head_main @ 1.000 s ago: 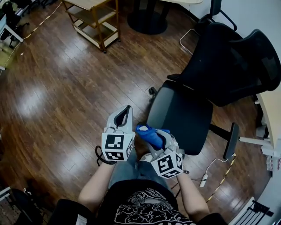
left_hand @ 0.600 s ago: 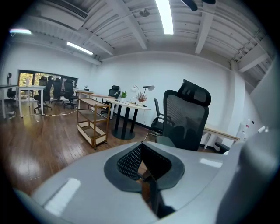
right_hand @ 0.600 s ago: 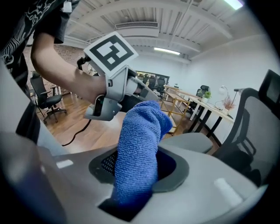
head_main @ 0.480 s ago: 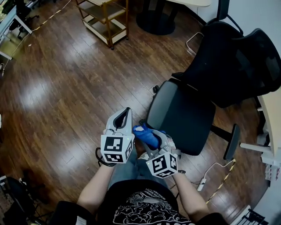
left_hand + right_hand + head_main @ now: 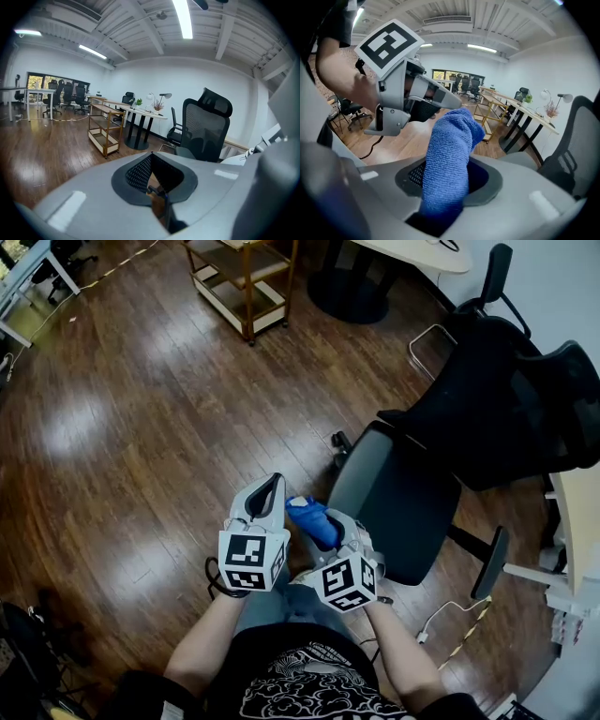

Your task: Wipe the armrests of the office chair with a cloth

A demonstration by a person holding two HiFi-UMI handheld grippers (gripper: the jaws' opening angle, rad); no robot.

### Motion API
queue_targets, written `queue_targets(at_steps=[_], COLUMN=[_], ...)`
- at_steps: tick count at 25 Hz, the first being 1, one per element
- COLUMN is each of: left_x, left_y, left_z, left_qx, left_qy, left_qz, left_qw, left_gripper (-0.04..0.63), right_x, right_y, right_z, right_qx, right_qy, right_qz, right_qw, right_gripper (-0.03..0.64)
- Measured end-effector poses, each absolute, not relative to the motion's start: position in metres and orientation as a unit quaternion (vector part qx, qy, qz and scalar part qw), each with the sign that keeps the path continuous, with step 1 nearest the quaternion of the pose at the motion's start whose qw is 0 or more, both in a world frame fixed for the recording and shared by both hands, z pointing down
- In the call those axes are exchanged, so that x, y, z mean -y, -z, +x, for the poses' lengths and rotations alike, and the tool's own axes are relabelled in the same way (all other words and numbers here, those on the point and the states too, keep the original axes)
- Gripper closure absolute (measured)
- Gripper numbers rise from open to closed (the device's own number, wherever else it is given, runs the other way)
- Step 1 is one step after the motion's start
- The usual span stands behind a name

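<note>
1. Moved slightly toward left gripper (image 5: 267, 486) since 1.0 s ago: right gripper (image 5: 330, 527) with blue cloth (image 5: 308, 515); office chair (image 5: 401, 504) now further right in head view.
2. Right gripper: jaws closed on cloth, folded wad sticking up and forward past the tips, clearly seen in right gripper view (image 5: 450, 159).
3. Left gripper: jaws together at the tips (image 5: 150, 154), nothing between them; seen side-on in right gripper view (image 5: 401, 93), just beside the cloth.
4. Both grippers held close in front of the person's body, above wooden floor (image 5: 131, 427), near the front edge of the chair seat, not touching it.
5. Cloth clear of the chair; armrest (image 5: 492, 562) well apart on the far side of the seat, untouched.
6. Chair backrest turned away toward upper right; 2nd black chair behind it.
7. Wooden shelf cart (image 5: 246, 282) at top of head view, well apart from the grippers.
</note>
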State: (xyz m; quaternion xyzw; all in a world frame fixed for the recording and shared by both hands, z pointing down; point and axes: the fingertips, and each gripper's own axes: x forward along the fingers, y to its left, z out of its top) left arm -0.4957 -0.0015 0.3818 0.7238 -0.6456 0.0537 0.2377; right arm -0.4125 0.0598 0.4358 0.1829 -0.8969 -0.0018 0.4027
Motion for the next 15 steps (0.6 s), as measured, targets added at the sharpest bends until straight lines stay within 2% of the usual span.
queue_targets(at_steps=[15], left_x=[0.059], left_y=[-0.383], left_z=[-0.518], left_qx=[0.627], left_qy=[-0.039], left_qz=[0.738], left_qw=[0.245], left_gripper=[0.591], right_x=[-0.004], right_y=[-0.434], right_z=[-0.457], right_qx=[0.891], right_qy=[-0.018], right_qz=[0.177], right_qw=[0.419], right_gripper=[0.468])
